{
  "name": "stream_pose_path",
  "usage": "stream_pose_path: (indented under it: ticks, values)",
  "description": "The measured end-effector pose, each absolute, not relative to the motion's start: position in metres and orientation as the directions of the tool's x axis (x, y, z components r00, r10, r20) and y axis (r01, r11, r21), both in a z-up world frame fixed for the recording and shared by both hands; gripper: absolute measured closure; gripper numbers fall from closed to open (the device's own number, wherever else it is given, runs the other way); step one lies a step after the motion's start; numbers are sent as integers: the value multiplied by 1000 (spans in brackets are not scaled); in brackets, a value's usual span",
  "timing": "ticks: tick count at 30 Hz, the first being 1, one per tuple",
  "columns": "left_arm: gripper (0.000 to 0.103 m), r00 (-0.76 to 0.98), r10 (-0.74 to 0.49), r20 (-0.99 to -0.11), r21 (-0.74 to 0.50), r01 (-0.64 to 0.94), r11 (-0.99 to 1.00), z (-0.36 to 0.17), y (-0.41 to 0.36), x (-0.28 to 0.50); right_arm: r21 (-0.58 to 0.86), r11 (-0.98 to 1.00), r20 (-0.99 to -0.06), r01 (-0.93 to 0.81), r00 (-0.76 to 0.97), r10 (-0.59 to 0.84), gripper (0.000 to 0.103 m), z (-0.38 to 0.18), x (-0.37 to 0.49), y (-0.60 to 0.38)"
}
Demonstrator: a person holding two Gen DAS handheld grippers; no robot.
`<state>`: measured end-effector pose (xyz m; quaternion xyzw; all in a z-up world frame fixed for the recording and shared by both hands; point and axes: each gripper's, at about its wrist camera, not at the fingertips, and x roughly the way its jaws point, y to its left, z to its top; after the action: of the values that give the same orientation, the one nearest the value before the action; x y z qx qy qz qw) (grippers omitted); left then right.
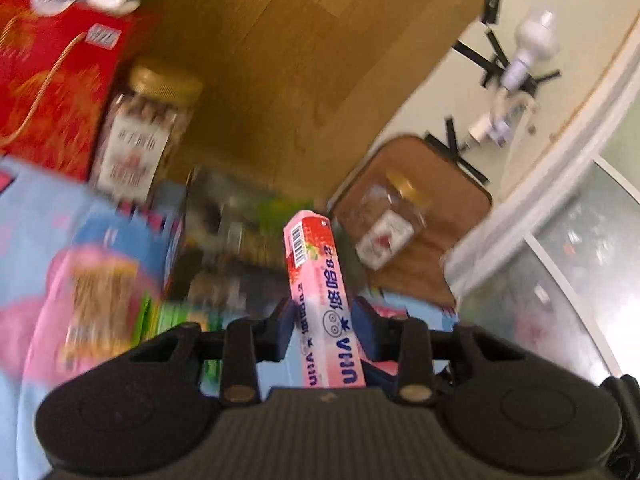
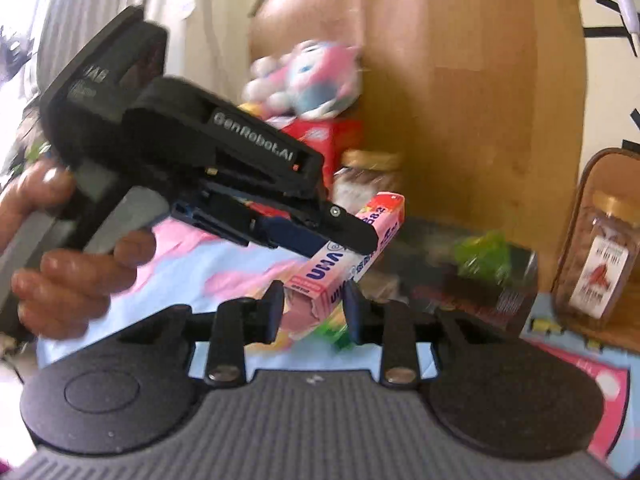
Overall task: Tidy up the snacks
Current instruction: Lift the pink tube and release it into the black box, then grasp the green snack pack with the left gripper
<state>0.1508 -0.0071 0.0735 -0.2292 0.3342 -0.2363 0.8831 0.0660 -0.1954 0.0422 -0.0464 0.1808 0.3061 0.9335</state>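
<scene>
Against wooden panelling, gold-lidded jars (image 1: 148, 128) are holding brown snacks. Left gripper (image 1: 324, 320) is clamping a pink UHA candy box (image 1: 320, 296); right gripper (image 2: 312, 308) is bracketing its torn end, contact unclear.

Jar (image 1: 146, 132) right of gift box (image 1: 52, 88)

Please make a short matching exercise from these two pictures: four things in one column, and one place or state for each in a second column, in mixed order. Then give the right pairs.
Things:
1. pink candy box
2. plush toy
3. gold-lidded jar
4. red gift box

Places or states:
A. standing on a brown tray
B. on top of the red box
C. gripped between the left gripper fingers
D. beside another jar, against the wooden panel

Pairs: 1-C, 2-B, 3-A, 4-D
</scene>
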Motion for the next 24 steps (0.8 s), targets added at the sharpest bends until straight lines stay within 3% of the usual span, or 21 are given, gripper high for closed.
stream_pose_path:
  ticks: [10, 14, 21, 24]
  values:
    - [71, 659, -444, -607, -453, 171, 875, 66, -22, 265, 272, 842, -412, -466, 734, 539, 68, 38, 193, -195]
    - [66, 663, -388, -640, -401, 143, 905, 56, -20, 274, 280, 848, -446, -451, 720, 531, 60, 27, 209, -185]
    - [63, 713, -495, -497, -504, 228, 833, 73, 26, 195, 403, 794, -331, -454, 737, 589, 58, 40, 160, -224]
    - [63, 732, -491, -472, -526, 214, 823, 62, 50, 155, 447, 761, -353, -470, 689, 633, 58, 27, 140, -228]
